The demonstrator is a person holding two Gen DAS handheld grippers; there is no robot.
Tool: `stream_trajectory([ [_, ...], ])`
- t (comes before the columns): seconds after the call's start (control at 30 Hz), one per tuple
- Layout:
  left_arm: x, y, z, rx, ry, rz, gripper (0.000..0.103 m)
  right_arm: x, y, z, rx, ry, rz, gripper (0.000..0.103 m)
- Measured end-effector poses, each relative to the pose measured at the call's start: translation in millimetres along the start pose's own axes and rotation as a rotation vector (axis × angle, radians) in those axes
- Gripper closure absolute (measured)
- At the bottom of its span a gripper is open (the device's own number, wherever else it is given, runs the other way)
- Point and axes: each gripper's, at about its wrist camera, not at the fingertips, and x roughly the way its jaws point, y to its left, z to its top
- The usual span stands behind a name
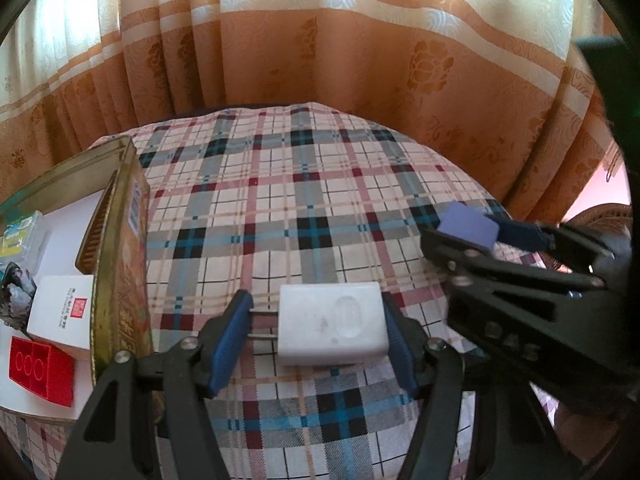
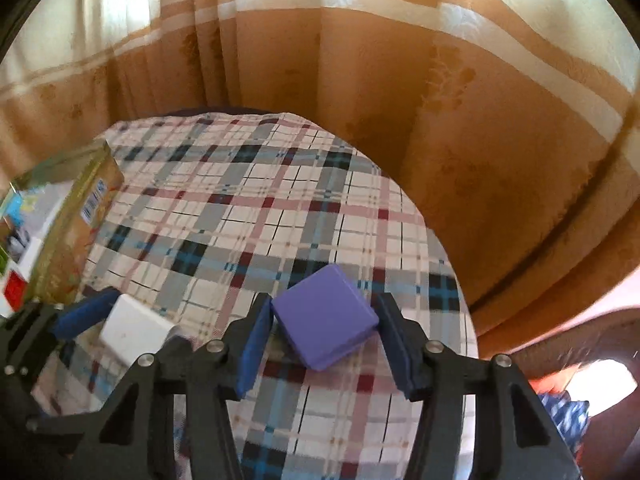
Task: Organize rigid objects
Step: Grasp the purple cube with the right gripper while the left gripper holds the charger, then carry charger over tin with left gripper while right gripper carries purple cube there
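Left gripper closed on a white charger, blue pads pressing its prongs on one side and its flat end on the other, held just above the checked tablecloth. Right gripper clamped across two opposite corners of a purple block, also just over the cloth, to the right of the charger and a little farther back. Left of the charger, touching the cloth, a gold tin with its lid off. Inside the tin, a red block nearest, a small white box behind it, a clear case farther back. Beyond the cloth, orange and cream curtains.
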Motion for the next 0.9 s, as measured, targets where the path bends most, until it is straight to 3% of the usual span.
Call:
stream_trajectory([
  [0.17, -3.0, 1.2, -1.3, -0.014, -0.011, -0.016, 0.039, -22.4, -22.4, -21.2, 0.196, -0.105, 0.073, 0.048],
  [0.37, -18.6, -2.1, -3.9, -0.007, -0.093, -0.009, 0.039, -52.0, -32.2, -34.5, 0.288, -0.237, 0.032, 0.047],
  [0.77, -45.8, -5.7, -16.3, 0.031, -0.196, -0.049, 0.039, -66.4, -36.5, -56.4, 0.421, -0.251, -0.020, 0.047],
  [0.9, -56.8, -1.1, -24.5, 0.033, -0.226, -0.110, 0.039, -75.2, -31.0, -62.7, 0.429, -0.279, -0.037, 0.047],
])
